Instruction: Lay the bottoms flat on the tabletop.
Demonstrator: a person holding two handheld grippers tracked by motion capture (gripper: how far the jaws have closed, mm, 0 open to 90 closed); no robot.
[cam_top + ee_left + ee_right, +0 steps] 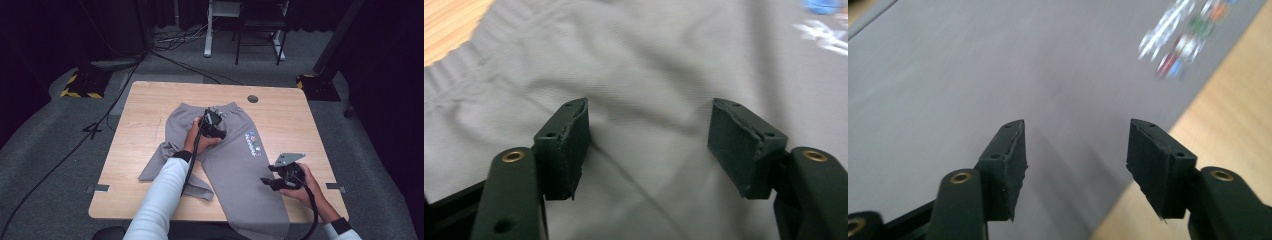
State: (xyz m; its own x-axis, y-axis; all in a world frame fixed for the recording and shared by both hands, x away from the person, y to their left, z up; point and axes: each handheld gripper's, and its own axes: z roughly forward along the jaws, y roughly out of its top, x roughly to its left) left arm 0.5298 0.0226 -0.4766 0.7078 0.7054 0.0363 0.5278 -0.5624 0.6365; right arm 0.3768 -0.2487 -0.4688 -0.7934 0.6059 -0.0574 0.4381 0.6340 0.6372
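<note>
Grey sweatpants lie spread on the wooden table, waistband at the far side, one leg reaching the near edge, the other folded to the left. A small coloured print marks the right hip. My left gripper hovers over the upper middle of the pants, just below the waistband, jaws open above wrinkled cloth with nothing between them. My right gripper is over the right edge of the long leg, open, with flat grey fabric and bare wood under its jaws and the print ahead.
A round cable hole sits near the table's far edge. Cables trail from both grippers toward the near edge. Beyond the table are a desk frame and floor cables on grey carpet. Yellow-black stand bases sit at the far corners.
</note>
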